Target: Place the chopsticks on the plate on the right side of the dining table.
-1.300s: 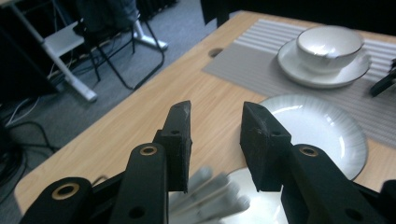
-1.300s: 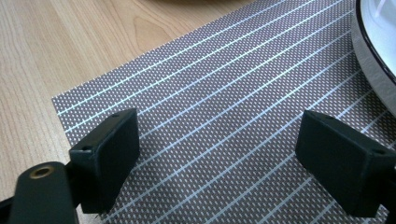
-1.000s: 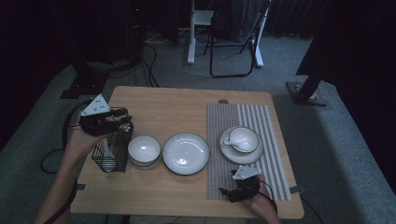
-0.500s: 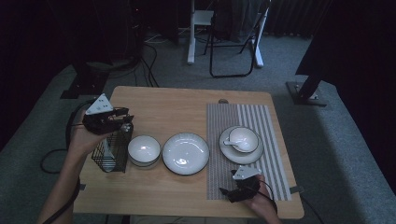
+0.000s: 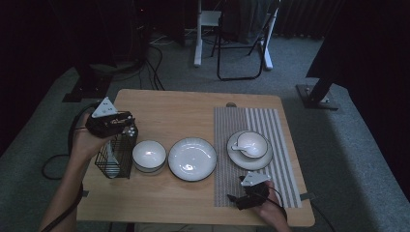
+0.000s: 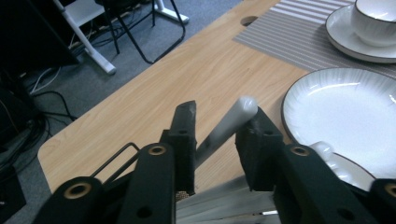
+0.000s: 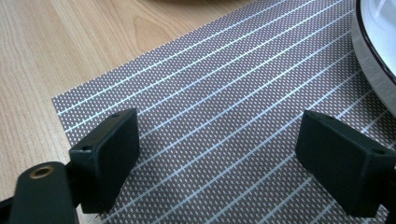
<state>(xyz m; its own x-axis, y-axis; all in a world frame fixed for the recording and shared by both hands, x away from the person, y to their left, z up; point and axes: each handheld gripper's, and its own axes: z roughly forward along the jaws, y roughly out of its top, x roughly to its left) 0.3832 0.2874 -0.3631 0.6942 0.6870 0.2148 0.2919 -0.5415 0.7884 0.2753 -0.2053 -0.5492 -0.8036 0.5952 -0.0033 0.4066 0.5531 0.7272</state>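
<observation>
Left gripper [image 6: 217, 123]: jaws just closing around a smooth white ceramic spoon handle [image 6: 229, 126], frame centre, above the black wire basket [image 5: 116, 155].
Right gripper [image 7: 217, 158]: jaws wide apart, nothing between, over the woven striped placemat [image 7: 224, 93].

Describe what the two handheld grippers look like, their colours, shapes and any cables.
Both are black. The left gripper and the right gripper each carry a pale grey three-cornered plate on top. Their jaws are flat, blocky black pads on arms with brass-coloured rivets. A dark cable loops from the left one. The forearms are bare, no sleeves visible.
</observation>
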